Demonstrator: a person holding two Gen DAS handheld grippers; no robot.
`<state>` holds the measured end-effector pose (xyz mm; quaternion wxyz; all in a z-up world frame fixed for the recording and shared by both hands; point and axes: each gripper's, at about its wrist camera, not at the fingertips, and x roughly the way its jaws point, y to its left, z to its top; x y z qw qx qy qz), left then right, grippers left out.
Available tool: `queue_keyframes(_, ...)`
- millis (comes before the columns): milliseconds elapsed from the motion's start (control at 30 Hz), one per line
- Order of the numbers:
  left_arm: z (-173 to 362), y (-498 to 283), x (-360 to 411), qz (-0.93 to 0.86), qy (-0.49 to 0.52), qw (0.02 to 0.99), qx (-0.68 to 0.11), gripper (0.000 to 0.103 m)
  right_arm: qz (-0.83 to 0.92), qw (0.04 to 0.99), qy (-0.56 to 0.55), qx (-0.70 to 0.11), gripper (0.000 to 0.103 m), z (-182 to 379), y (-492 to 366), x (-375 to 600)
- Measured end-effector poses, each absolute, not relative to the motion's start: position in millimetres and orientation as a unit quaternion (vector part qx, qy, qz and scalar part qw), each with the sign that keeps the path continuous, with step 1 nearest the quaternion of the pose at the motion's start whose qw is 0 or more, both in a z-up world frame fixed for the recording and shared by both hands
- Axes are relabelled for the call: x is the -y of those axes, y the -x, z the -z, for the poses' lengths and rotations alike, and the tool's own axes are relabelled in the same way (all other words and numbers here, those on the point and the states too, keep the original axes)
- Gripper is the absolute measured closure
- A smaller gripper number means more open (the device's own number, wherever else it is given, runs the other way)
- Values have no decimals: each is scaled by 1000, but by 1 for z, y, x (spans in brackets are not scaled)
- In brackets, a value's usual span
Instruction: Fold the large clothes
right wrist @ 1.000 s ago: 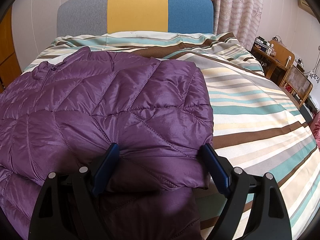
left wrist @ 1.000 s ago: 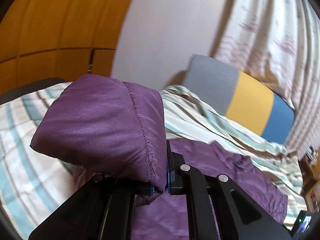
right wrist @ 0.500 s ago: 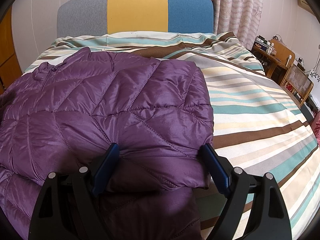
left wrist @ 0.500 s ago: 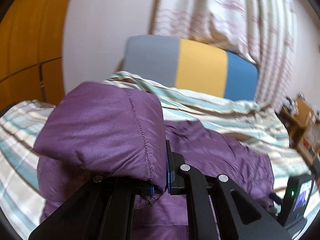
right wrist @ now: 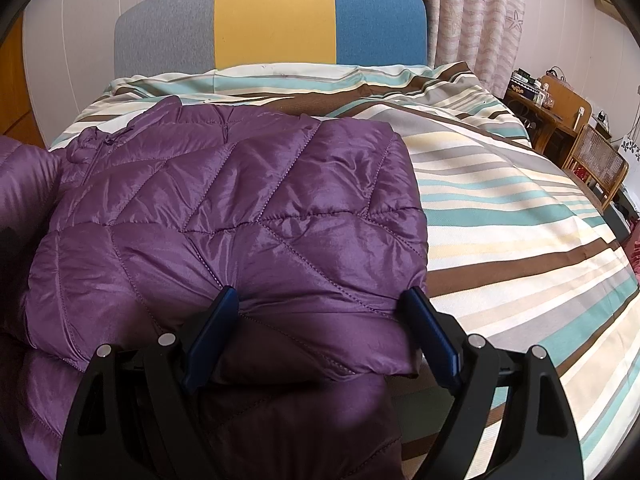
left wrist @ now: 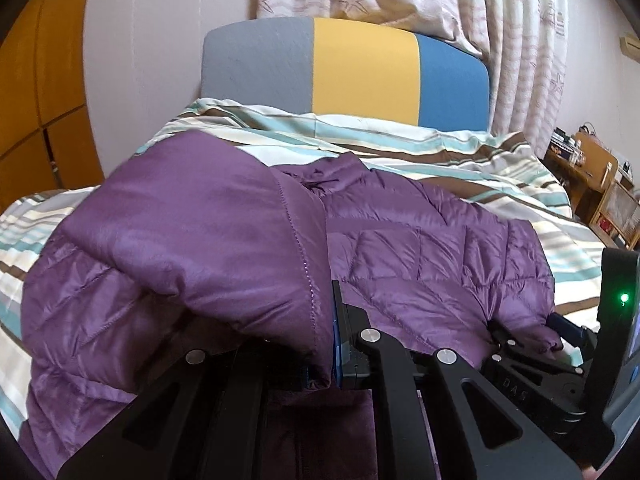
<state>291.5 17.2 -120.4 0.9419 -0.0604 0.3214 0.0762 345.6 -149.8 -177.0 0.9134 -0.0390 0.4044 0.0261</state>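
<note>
Left gripper (left wrist: 334,344) is clenching a fold of the purple quilted jacket (right wrist: 240,216) — the garment is lying across the striped bedspread (right wrist: 500,208), toward its left side; right gripper (right wrist: 320,336) is resting with jaws spread wide — blue pads flanking the jacket's near folded edge.

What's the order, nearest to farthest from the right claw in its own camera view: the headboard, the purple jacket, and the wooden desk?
1. purple jacket: between the right claw's fingers, left of centre.
2. wooden desk: far right, beside the bed.
3. headboard: top centre, at the bed's far end.
</note>
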Motion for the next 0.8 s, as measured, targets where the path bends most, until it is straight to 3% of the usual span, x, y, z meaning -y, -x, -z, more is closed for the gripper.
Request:
queue_keyframes(300, 135, -301, 2, -27, 24, 935, -354, 92, -26, 913, 39, -404, 18, 177, -346, 150)
queue_keyframes(333, 136, -302, 6, -20, 17, 934, -357, 80, -26, 913, 39, -404, 18, 177, -345, 151)
queue_keyframes(433, 133, -299, 14, 34, 25, 935, -351, 8, -27, 913, 37, -404, 18, 177, -346, 152)
queue_keyframes(633, 106, -257, 10, 35, 26, 954, -296, 8, -27, 913, 36, -404, 18, 177, -346, 151)
queue_keyframes(800, 93, -229, -41, -11, 81, 960, -268, 7, -35, 915, 22, -402, 16, 176, -345, 153)
